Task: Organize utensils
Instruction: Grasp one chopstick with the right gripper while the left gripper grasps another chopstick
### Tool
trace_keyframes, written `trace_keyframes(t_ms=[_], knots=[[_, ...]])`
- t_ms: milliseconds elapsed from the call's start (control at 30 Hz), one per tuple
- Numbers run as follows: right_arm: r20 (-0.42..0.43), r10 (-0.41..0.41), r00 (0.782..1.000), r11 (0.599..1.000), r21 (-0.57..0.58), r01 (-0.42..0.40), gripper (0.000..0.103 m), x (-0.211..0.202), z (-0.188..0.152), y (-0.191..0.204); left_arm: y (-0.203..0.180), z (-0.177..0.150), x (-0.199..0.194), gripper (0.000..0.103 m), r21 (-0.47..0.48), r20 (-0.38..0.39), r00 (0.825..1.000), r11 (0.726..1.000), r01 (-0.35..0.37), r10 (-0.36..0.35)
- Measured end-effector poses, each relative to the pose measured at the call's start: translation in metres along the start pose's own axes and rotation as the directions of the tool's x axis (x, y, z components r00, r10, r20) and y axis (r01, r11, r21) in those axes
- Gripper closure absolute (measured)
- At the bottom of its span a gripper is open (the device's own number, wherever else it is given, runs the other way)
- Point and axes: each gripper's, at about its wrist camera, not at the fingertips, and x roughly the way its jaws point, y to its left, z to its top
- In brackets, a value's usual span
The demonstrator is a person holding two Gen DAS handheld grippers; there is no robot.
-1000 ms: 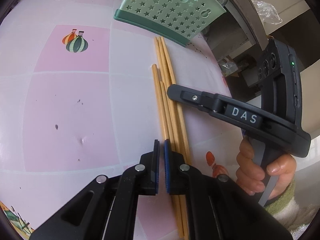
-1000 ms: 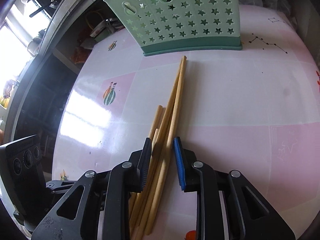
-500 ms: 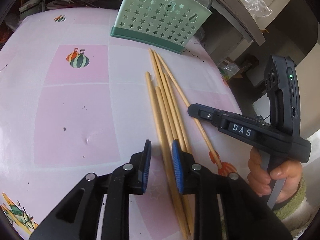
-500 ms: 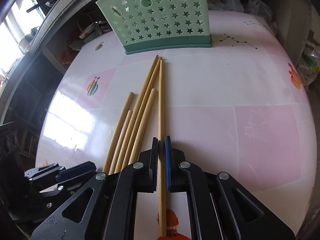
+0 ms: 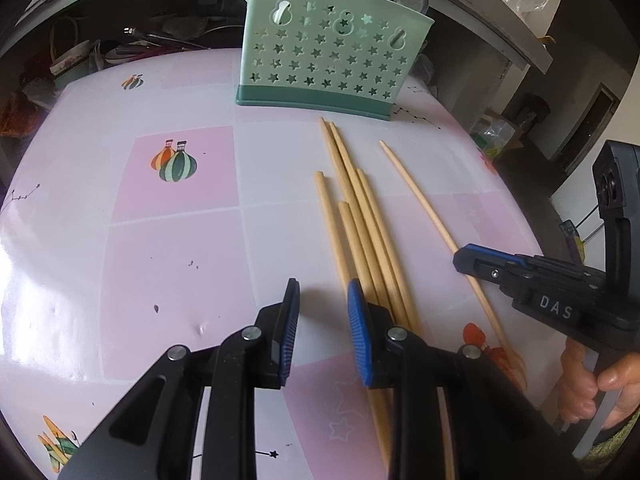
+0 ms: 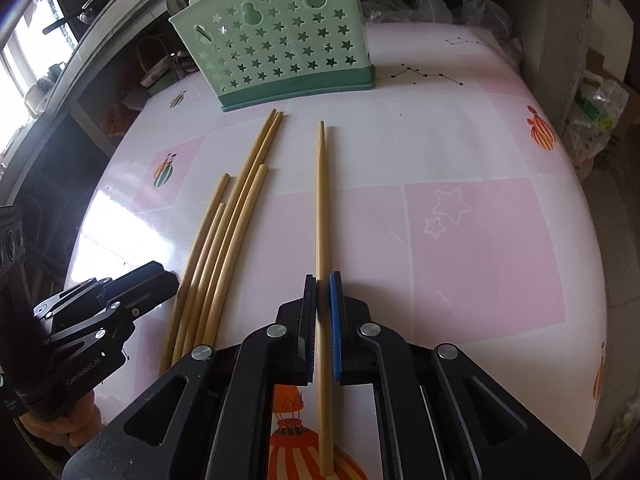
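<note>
Holder (image 6: 280,44): table's 12 o'clock edge; no chopstick placed in it yet, as far as shows.
Bundle (image 6: 224,240): five chopsticks loose on table (image 6: 480,240), at 9 o'clock of the single chopstick (image 6: 321,220).
Right gripper (image 6: 323,320): clamped on the single chopstick, now well apart from the bundle; a second ago it straddled the pile.
Left gripper (image 5: 323,320): narrowly parted, empty, rightmost finger (image 5: 356,320) over the bundle's near end; earlier closed.
Remaining: all six.
</note>
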Motion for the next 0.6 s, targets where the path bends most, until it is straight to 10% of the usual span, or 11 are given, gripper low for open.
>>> trace_keyframes(t_ms=[600], knots=[[-0.007, 0.011, 1.0, 0.999, 0.03, -0.011, 0.098, 0.001, 0.003, 0.001, -0.009, -0.001, 0.002, 0.079, 0.067, -0.01, 1.0, 0.998, -0.014, 0.015]])
